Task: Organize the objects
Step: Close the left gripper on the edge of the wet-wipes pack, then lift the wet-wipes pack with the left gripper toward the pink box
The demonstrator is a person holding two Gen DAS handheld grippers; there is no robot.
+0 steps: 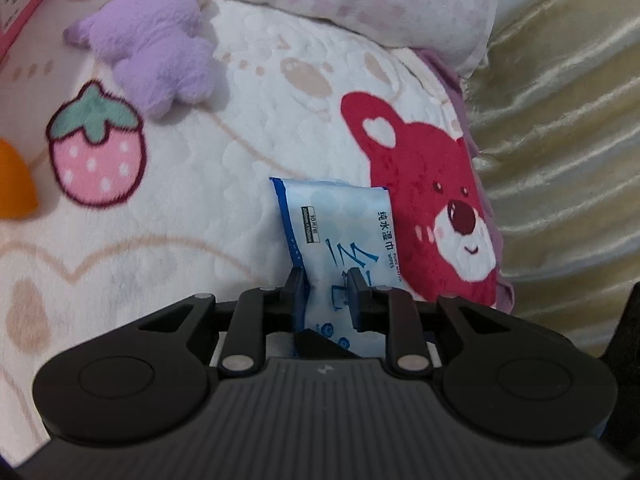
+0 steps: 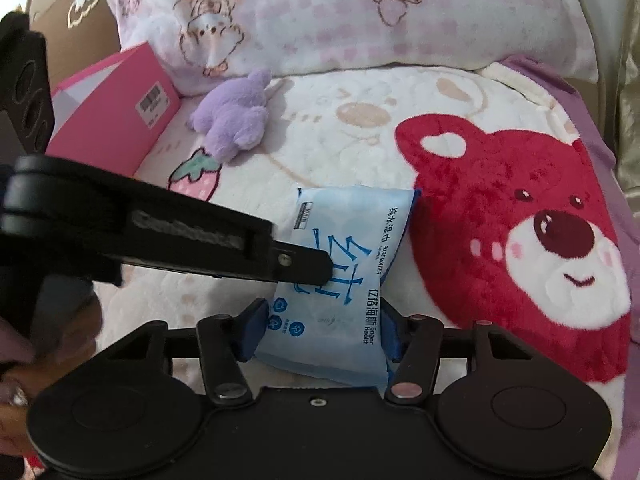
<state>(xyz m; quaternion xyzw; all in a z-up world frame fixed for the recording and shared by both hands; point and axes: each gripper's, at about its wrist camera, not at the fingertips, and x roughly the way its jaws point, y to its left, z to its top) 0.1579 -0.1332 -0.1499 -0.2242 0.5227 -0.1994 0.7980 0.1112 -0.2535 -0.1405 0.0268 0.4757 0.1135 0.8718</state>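
A light blue pack of wet wipes (image 1: 340,232) is held over a white blanket (image 1: 200,184). My left gripper (image 1: 326,296) is shut on the pack's middle, pinching it edge-on. In the right wrist view the same pack (image 2: 344,264) lies between my right gripper's (image 2: 320,328) blue pads, which press its sides. The left gripper's finger (image 2: 296,266) reaches in from the left across the pack. A purple plush toy (image 1: 156,48) lies further back, also in the right wrist view (image 2: 236,120).
A pink box (image 2: 116,120) stands at the back left beside a pink-patterned pillow (image 2: 340,20). The blanket shows a red bear print (image 2: 520,240) and a strawberry print (image 1: 96,148). An orange object (image 1: 14,184) sits at the left edge. A gold curtain (image 1: 568,120) hangs on the right.
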